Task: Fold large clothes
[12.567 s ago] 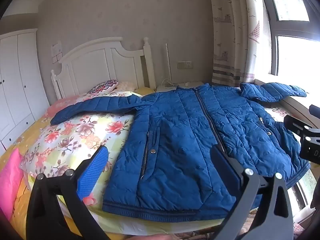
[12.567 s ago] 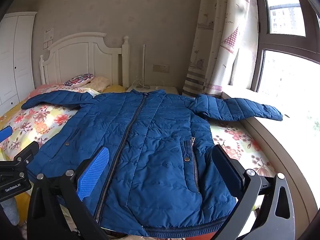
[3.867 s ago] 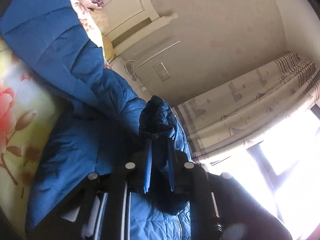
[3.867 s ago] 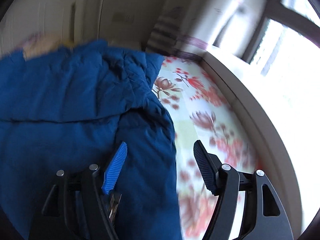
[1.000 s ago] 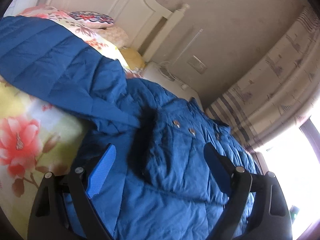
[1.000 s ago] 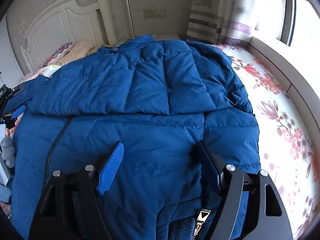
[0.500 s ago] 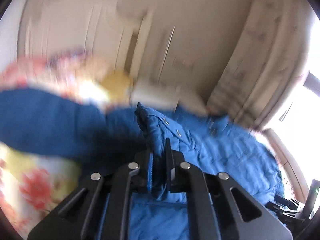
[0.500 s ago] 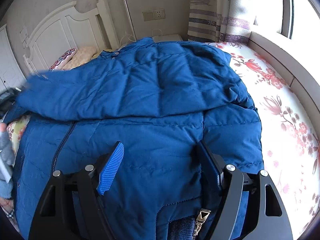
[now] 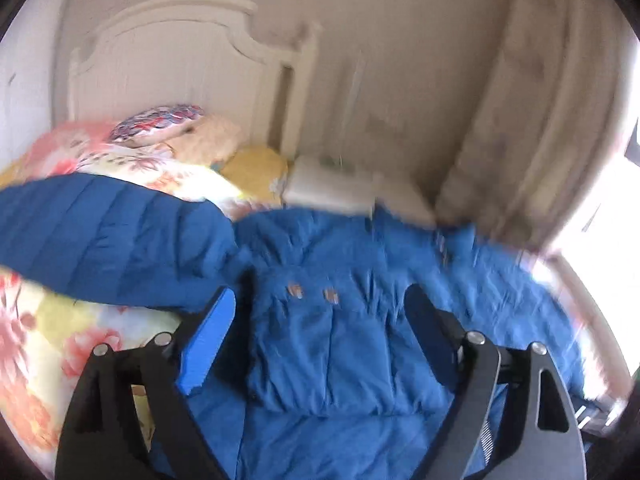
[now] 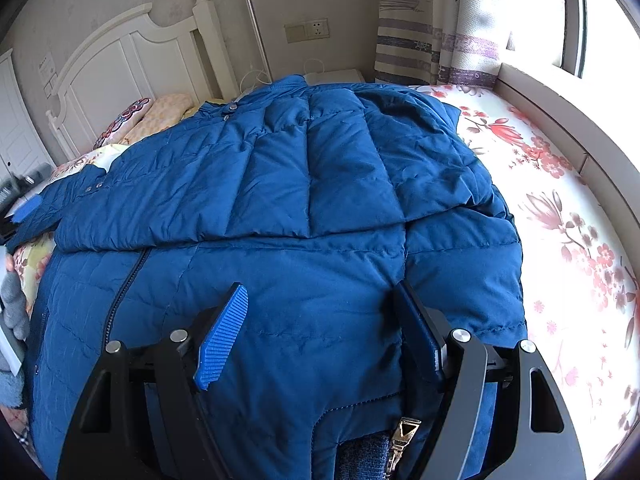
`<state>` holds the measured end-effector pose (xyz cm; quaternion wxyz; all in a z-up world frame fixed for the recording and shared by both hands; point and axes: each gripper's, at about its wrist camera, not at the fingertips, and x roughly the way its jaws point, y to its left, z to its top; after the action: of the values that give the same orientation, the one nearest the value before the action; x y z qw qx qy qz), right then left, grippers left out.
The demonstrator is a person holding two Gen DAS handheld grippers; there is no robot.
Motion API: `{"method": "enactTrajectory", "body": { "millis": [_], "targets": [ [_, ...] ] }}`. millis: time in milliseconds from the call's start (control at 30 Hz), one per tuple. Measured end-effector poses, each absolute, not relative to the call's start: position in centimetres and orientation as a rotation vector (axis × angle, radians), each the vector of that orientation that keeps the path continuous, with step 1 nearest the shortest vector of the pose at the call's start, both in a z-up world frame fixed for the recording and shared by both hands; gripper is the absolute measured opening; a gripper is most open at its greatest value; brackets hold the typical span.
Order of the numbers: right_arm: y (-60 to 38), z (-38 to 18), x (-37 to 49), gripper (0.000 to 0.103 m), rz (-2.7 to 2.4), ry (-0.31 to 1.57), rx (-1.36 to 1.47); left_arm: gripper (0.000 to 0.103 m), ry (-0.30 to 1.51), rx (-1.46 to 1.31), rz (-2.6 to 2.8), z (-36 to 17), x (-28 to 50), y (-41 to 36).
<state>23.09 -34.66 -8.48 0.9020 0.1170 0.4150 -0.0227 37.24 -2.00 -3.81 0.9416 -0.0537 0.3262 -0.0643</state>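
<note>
The left hand-held gripper [image 9: 316, 334] hangs with its jaws spread wide and nothing between them, just above the cuff [image 9: 320, 344] of a sleeve that lies across the chest of the blue down jacket [image 10: 280, 240]; half a second ago those jaws were pinched shut on that cuff, so the sleeve has just been let go where it was meant to land. The right hand-held gripper [image 10: 320, 336] also stands apart and empty, low over the jacket's front near the hem, much as it did a second ago, probably waiting its turn while the other side works. The jacket lies face up on the bed [image 10: 560, 216], its collar toward the white headboard [image 10: 120, 60], zipper closed. The window-side sleeve is laid flat across the chest, which narrows the garment into a straighter block before any lengthwise fold. In the left wrist view the other sleeve [image 9: 104, 240] stretches out over the floral bedspread toward the pillows [image 9: 160, 124], not yet brought in; that view is motion-blurred, so finer creases there cannot be read. Compared with the start, when both sleeves were spread wide, one is now tucked in, and I judge the folding to be in its early part.
</note>
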Motion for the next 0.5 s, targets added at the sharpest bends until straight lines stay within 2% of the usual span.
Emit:
{"method": "enactTrajectory", "body": {
  "millis": [133,167,333,500],
  "targets": [
    [-34.6,-8.4,23.1,0.072,-0.052,0.858,0.237,0.089,0.903,-0.049,-0.183,-9.6,40.1,-3.8],
    [-34.6,-8.4,23.0,0.072,-0.053,0.86,0.236,0.094,0.887,-0.023,-0.189,-9.2,39.8,-4.2],
    [-34.3,-8.0,22.8,0.072,-0.092,0.849,0.212,0.094,0.863,-0.051,-0.203,-9.0,39.3,-3.7],
    [-32.8,-4.9,23.6,0.072,-0.091,0.747,0.145,0.095,0.853,-0.086,-0.217,-9.3,38.9,-3.4]
  ]
}}
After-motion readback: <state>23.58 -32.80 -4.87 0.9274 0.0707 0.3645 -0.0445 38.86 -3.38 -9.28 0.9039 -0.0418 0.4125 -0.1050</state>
